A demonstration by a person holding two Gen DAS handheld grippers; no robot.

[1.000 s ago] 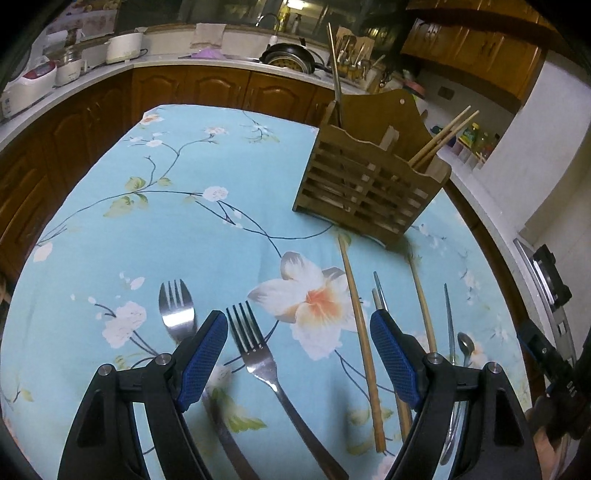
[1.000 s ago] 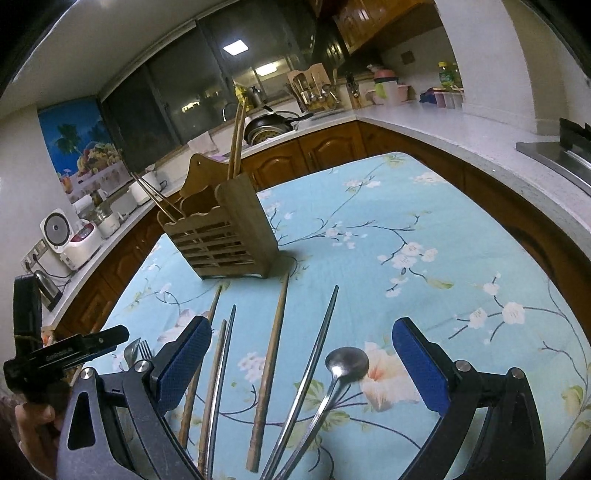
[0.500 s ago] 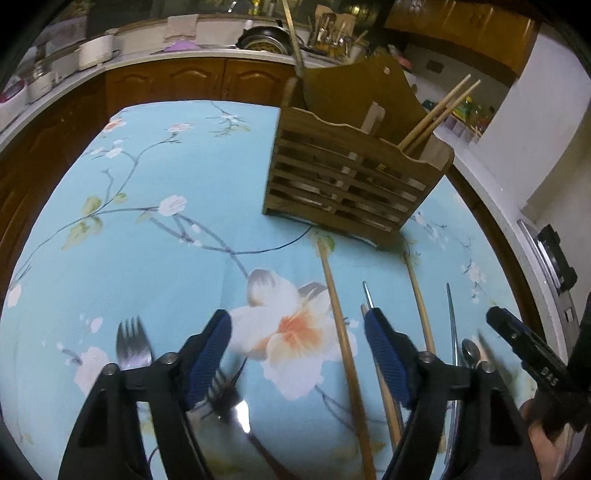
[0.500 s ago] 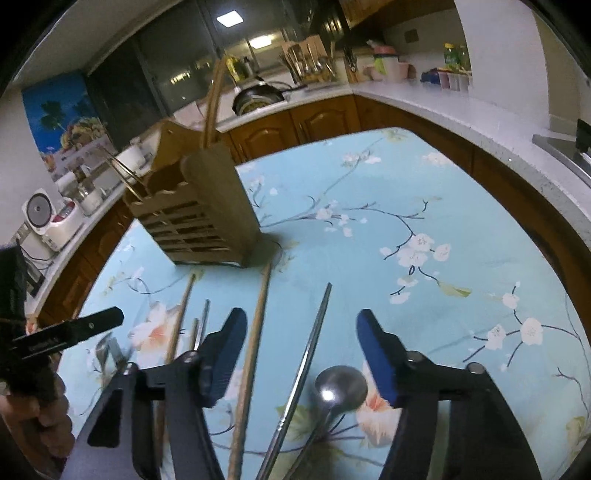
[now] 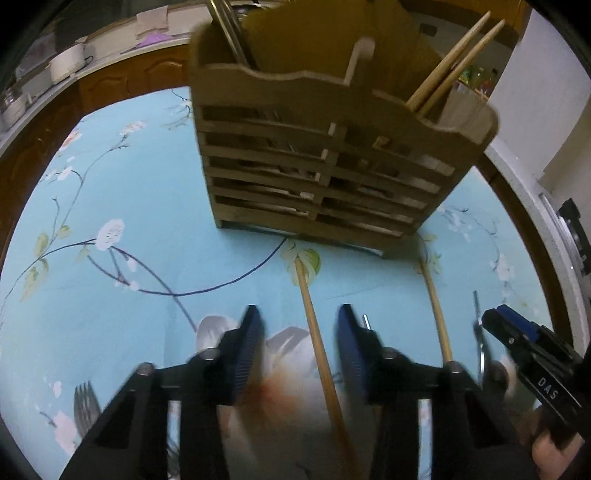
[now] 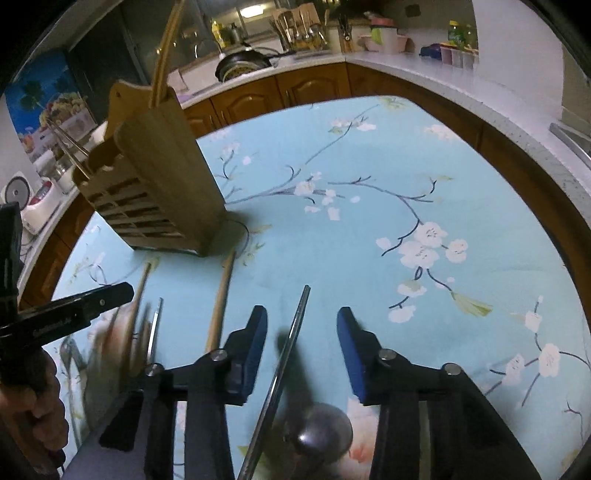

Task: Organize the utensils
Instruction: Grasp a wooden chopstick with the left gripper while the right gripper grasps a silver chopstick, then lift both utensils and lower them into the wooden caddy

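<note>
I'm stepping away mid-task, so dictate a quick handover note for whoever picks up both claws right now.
Left claw: open, straddling a wooden chopstick on the floral tablecloth.
Right claw: open, over a metal chopstick, with a metal spoon just below.
Done: the wooden utensil holder already holds some chopsticks.
Left: the chopsticks, the spoon and a fork lying on the cloth.

Dim indoor scene, ceiling lamp (image 6: 255,10) glare, heavy fisheye edge distortion, motion-blurred foreground.
</note>
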